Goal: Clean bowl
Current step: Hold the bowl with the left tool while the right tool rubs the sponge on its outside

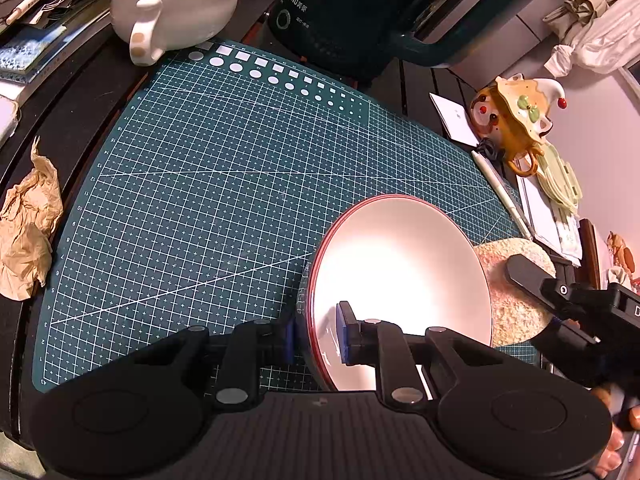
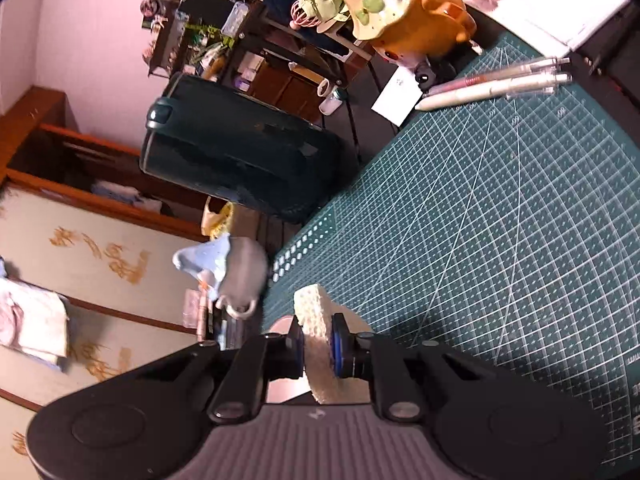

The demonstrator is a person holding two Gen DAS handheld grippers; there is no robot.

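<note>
Left claw (image 1: 316,340) clenched on bowl (image 1: 400,272) rim, right claw (image 2: 316,346) gripping sponge (image 2: 320,336).

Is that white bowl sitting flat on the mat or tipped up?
Tipped up. The bowl stands on edge, its inside facing sideways, its rim pinched by the left gripper above the mat.

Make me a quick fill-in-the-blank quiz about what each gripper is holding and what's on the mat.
1. The left gripper is shut on the rim of the ____.
2. The right gripper pinches a round ____.
3. The bowl is tilted above a green cutting ____.

Missing words: bowl; sponge; mat.
</note>
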